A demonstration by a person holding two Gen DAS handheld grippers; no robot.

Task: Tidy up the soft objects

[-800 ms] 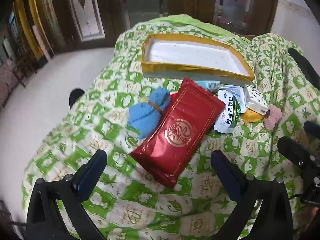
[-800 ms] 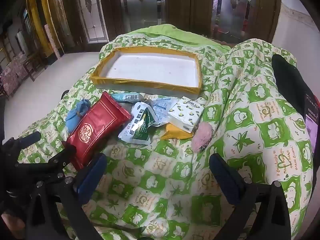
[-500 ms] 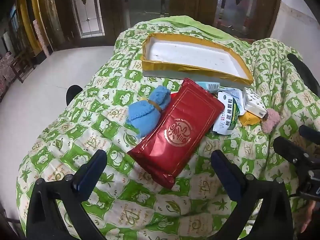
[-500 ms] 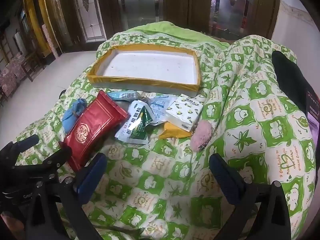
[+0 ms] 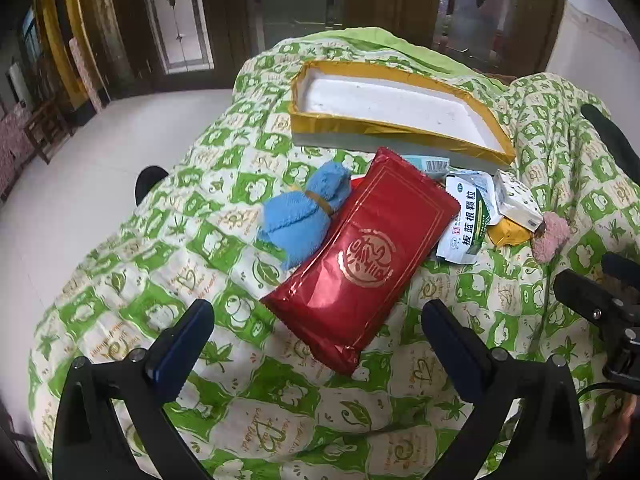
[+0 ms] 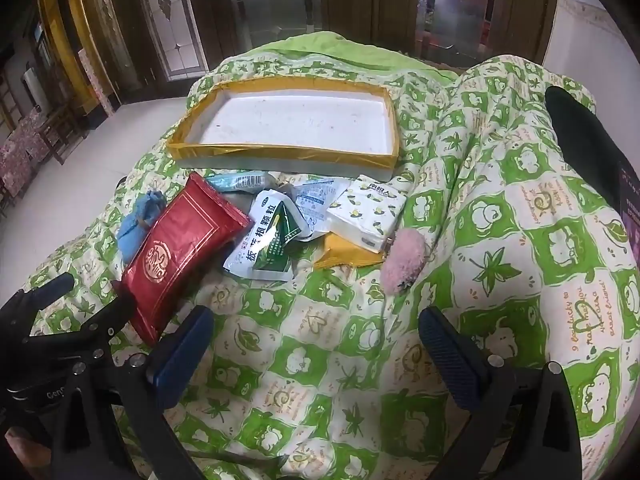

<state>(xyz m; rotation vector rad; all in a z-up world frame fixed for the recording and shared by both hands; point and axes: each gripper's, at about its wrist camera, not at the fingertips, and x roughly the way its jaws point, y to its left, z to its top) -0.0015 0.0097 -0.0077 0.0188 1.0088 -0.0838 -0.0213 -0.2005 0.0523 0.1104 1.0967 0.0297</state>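
Note:
A heap of soft things lies on a green-and-cream quilt (image 5: 120, 280) in front of a shallow gold-rimmed white tray (image 5: 360, 125) (image 6: 280, 152). It holds a long red foil pack (image 5: 360, 256) (image 6: 176, 248), a blue cloth bundle (image 5: 304, 216) (image 6: 136, 224), a white-and-green sachet (image 5: 466, 220) (image 6: 268, 240), a patterned tissue pack (image 5: 516, 200) (image 6: 368, 216), a yellow packet (image 6: 340, 254) and a pink fluffy piece (image 5: 554, 236) (image 6: 402, 266). My left gripper (image 5: 318, 340) hangs open just short of the red pack's near end. My right gripper (image 6: 316, 348) is open over bare quilt, nearer than the heap.
The quilt drapes over a raised mound with a black chair back (image 6: 580, 144) at the right. A pale tiled floor (image 5: 80, 168) drops away on the left. Dark wooden doors with glass panels (image 6: 280, 12) stand behind. The other gripper's black frame (image 5: 600, 312) shows at the right edge.
Both views have shifted slightly: the heap and tray sit a little lower and nearer in frame than before. Nothing on the quilt has been touched or moved.

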